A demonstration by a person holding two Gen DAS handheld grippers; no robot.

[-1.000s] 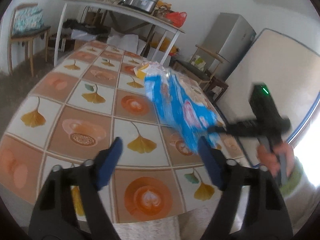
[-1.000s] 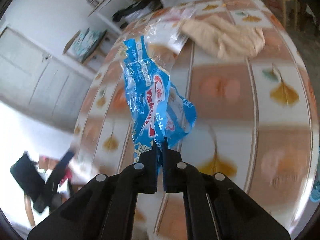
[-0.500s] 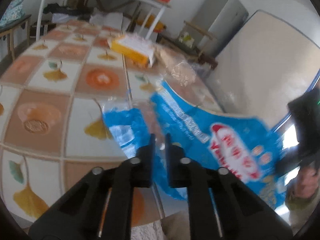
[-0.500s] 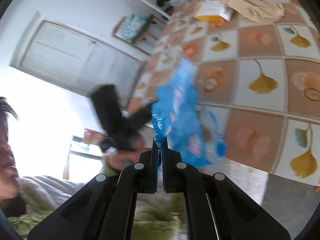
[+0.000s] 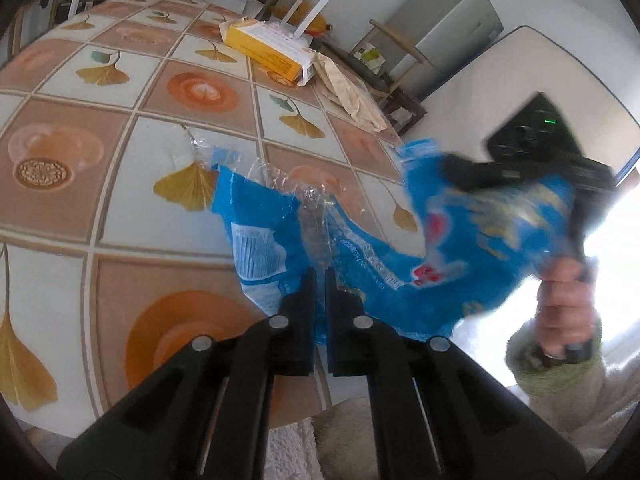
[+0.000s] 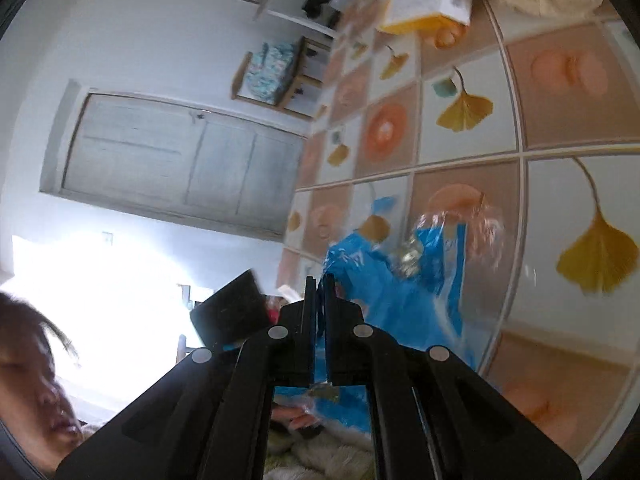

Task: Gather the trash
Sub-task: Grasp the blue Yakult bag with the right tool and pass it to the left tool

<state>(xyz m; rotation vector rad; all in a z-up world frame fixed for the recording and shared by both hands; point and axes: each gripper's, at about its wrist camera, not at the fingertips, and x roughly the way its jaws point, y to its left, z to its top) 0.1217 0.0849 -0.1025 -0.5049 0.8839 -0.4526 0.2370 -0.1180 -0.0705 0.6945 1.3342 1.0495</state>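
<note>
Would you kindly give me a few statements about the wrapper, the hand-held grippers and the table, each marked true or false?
1. Both the left hand-held gripper and the right hand-held gripper are shut on the blue wrapper. True.
2. The yellow box stands upright. False: it lies on its side.
3. The beige cloth lies beside the yellow box. True.
4. The table is plain white. False: it shows ginkgo leaves and coffee cups.

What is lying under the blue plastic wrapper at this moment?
Under the blue plastic wrapper only the patterned tablecloth shows: an orange circle and a yellow leaf. The cloth directly beneath the blue part is covered and cannot be checked.
</note>
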